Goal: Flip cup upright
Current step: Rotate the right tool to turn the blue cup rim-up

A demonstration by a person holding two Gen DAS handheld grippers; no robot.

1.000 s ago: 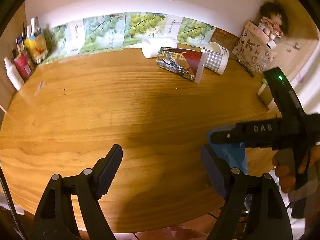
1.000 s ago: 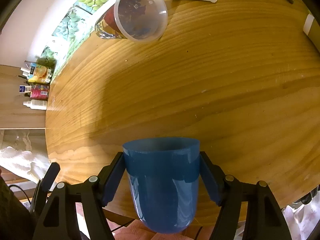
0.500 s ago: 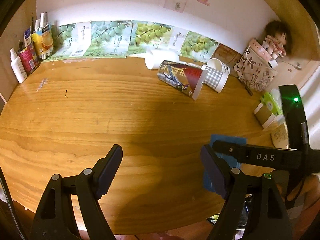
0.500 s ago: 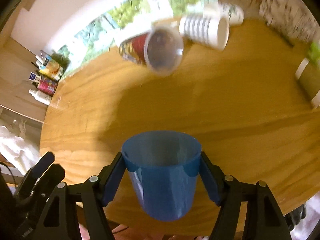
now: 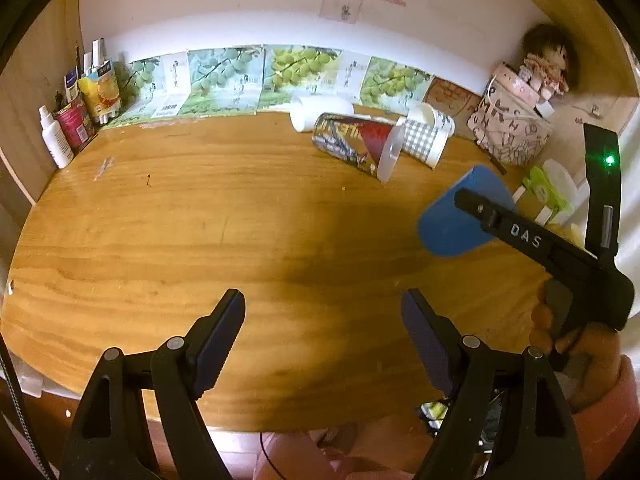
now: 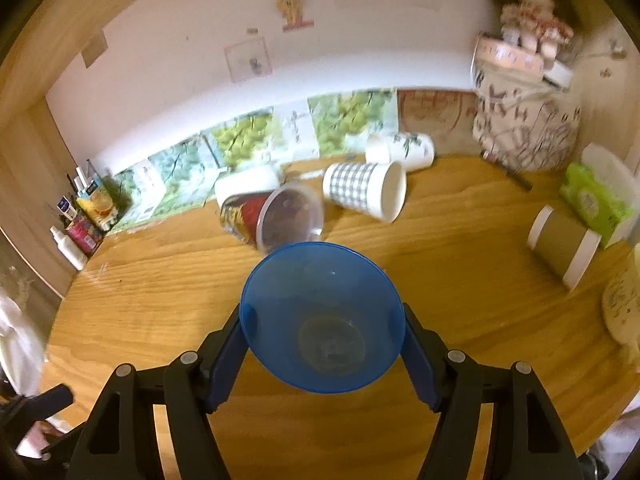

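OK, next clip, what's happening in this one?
A person holds a two-finger gripper in each hand over a wooden table. The right gripper is shut on a translucent blue plastic cup, held above the table and tilted, with its mouth facing the wrist camera. The left gripper is open and holds nothing. Several other cups lie on their sides near the back wall, including a grey checked paper cup.
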